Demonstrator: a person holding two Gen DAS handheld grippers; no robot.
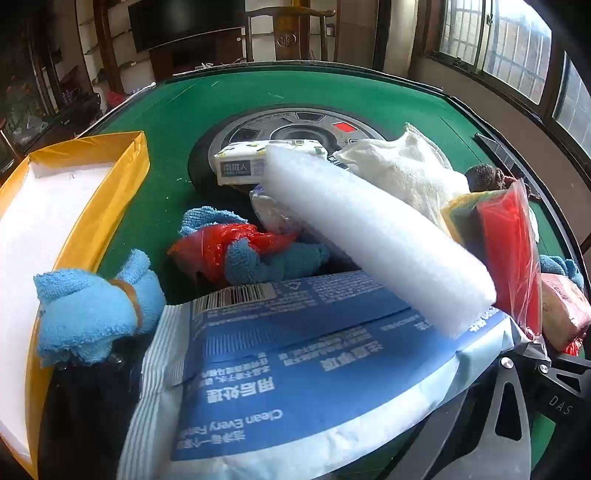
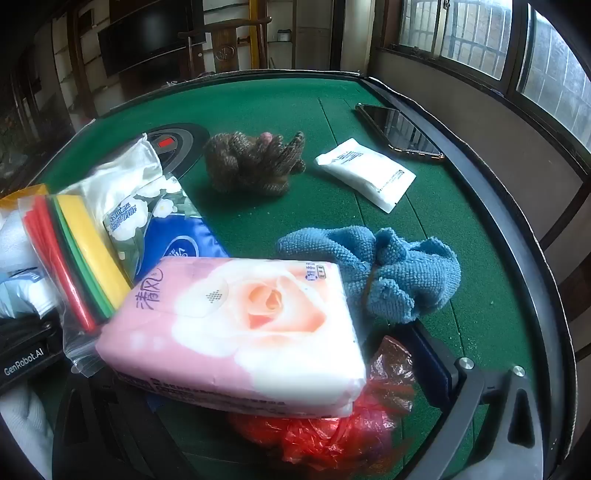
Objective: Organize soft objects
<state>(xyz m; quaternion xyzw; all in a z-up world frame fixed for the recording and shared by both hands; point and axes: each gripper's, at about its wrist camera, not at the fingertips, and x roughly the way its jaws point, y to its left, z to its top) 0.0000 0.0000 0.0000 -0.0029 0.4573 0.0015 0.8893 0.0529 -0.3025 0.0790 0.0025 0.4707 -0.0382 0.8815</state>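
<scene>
Between your spread left gripper fingers, pinching nothing, lies the blue-and-white plastic wipes pack, its long axis running from 8 to 2 o'clock, the white foam roll across its far end. The yellow-rimmed open cardboard box waits at 10 o'clock. Your right gripper, equally spread, hovers over the pink rose-print tissue pack.

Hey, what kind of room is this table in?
Probably a living room at home: a green-felt mahjong table with a central control panel, a carved wooden chair, a dark television and barred windows.
</scene>
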